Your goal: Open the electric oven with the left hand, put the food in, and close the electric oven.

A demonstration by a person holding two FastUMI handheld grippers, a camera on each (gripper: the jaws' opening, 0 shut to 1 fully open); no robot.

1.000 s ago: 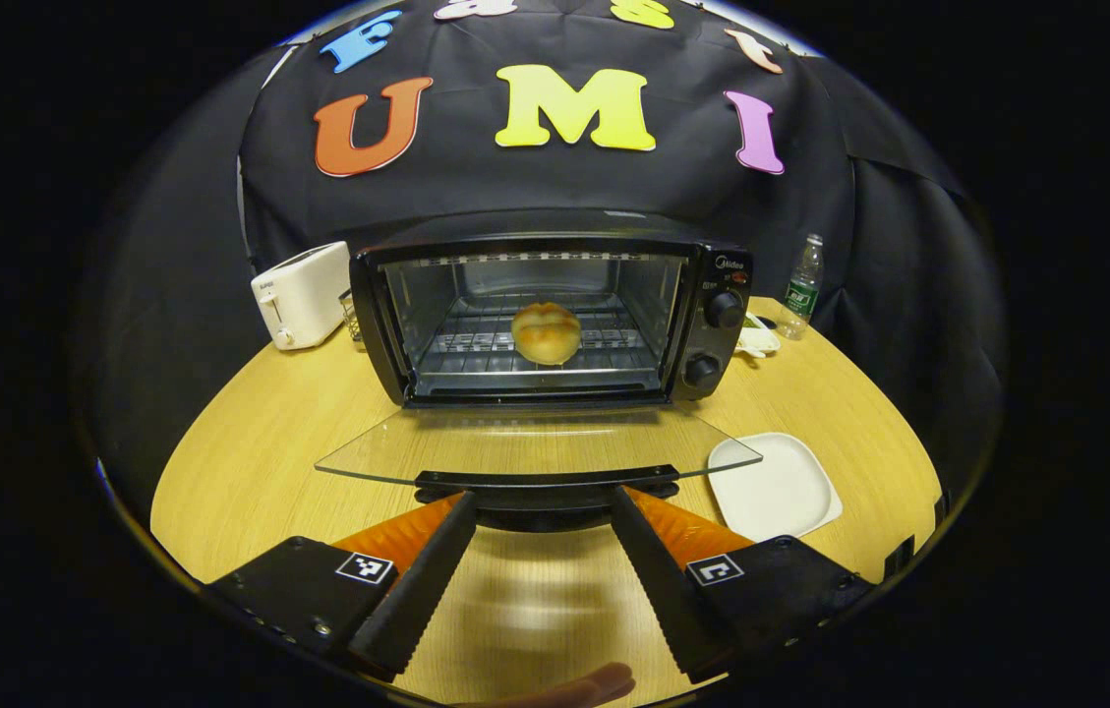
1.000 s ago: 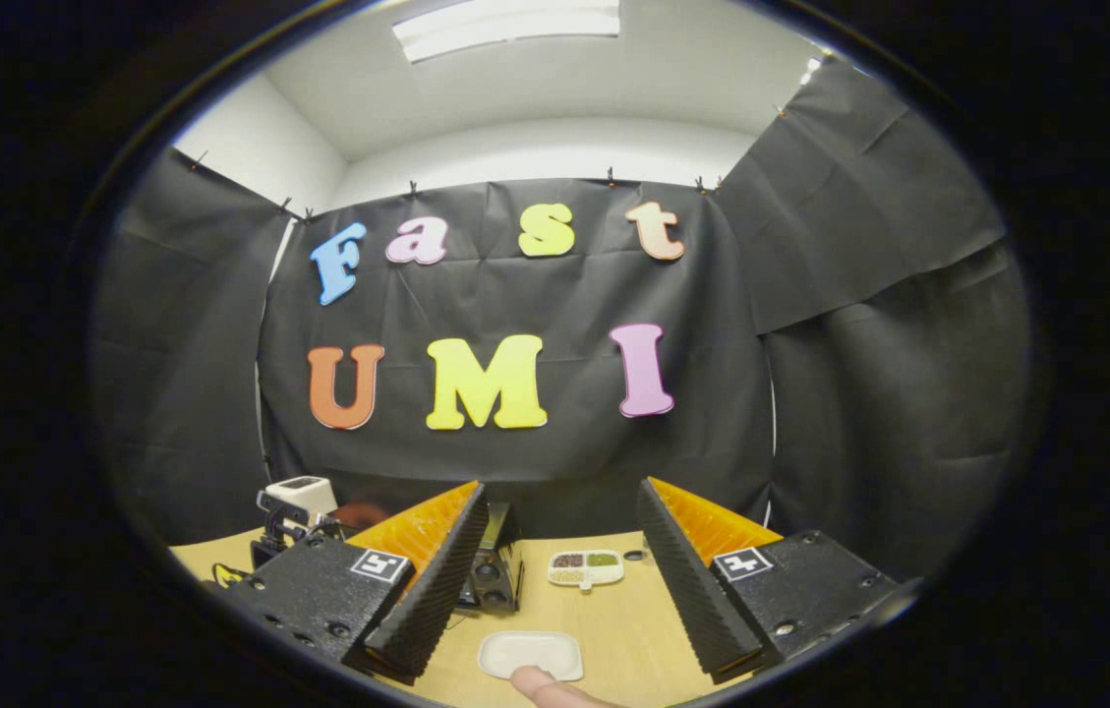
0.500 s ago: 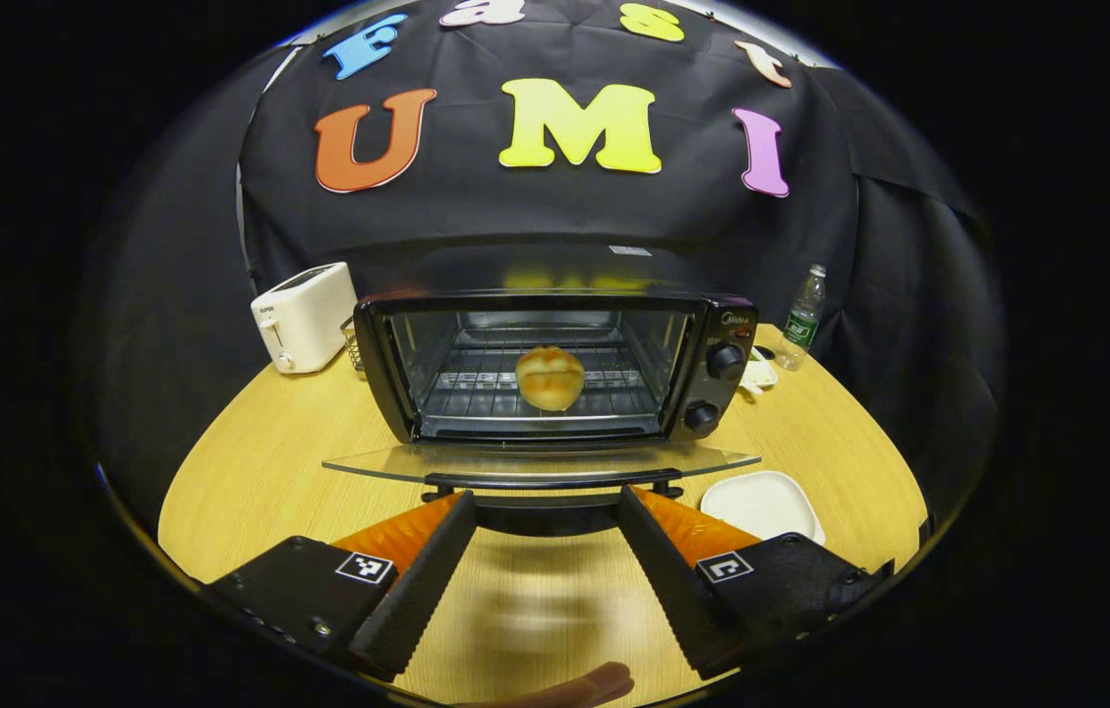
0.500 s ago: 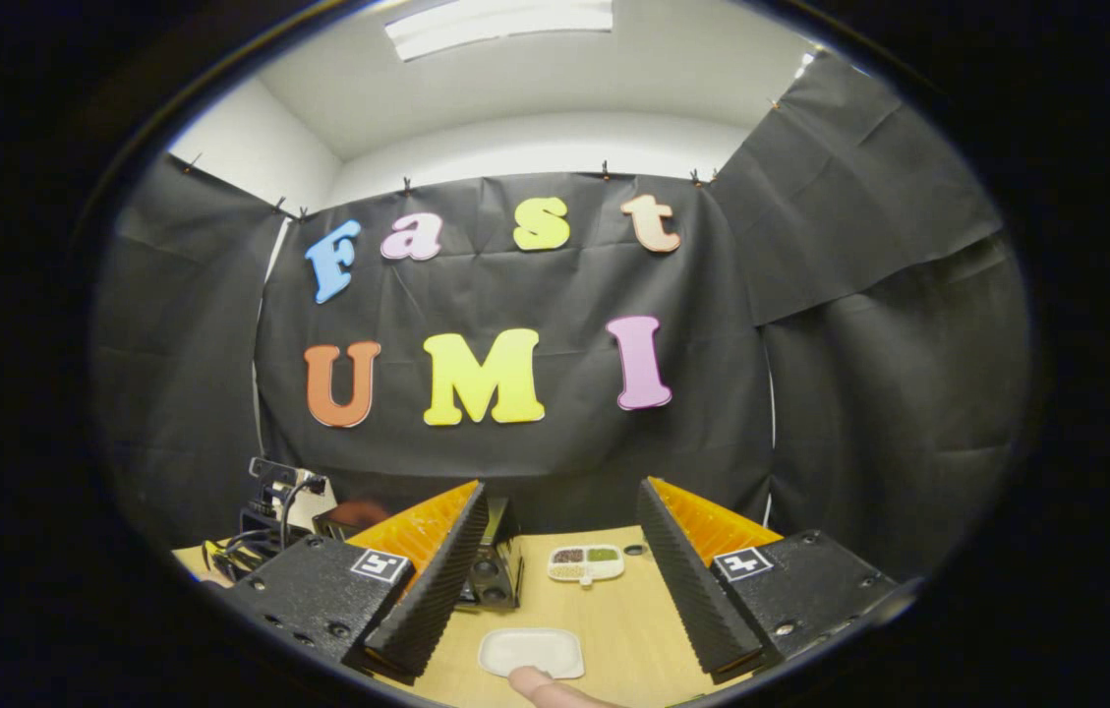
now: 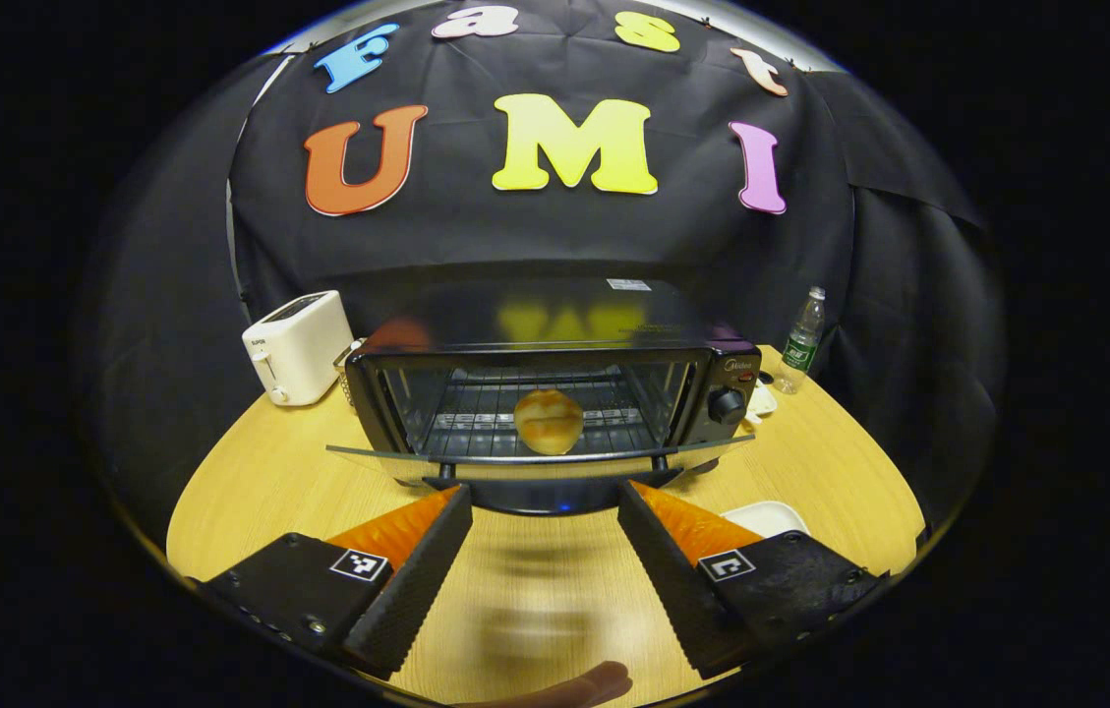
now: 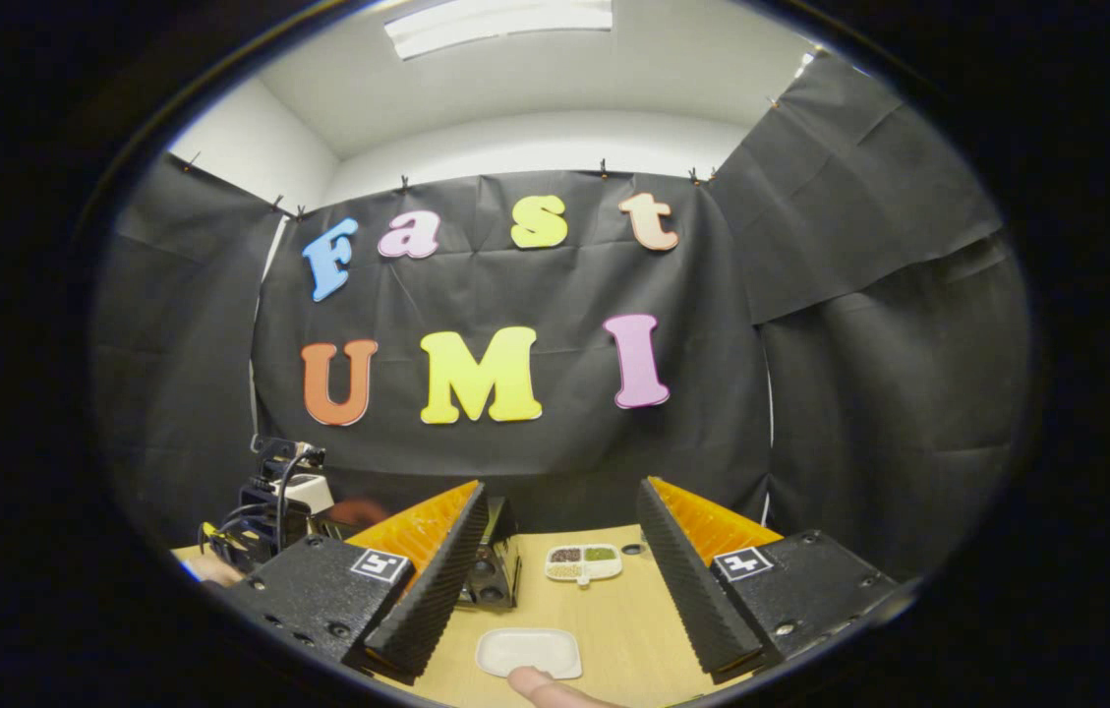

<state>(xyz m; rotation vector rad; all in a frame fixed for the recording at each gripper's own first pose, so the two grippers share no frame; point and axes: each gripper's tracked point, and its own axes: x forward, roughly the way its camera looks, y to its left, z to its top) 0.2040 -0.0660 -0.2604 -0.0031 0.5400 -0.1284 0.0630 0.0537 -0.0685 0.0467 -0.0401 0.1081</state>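
Your left tool [image 5: 543, 511] has black ridged fingers backed with orange ribbing and black bodies bearing small black-and-white square markers; your right tool [image 6: 562, 511] shows the same scheme. Ahead of you the black metal electric oven [image 5: 555, 388] has a clear glass door [image 5: 535, 462], silver wire racks and black knobs, and holds a golden-brown round bun [image 5: 549, 421]. The light yellow wood-grain table [image 5: 250, 472] carries a white toaster [image 5: 297, 334], a white square plate [image 6: 529, 653] and a clear bottle with a green label [image 5: 802, 339].
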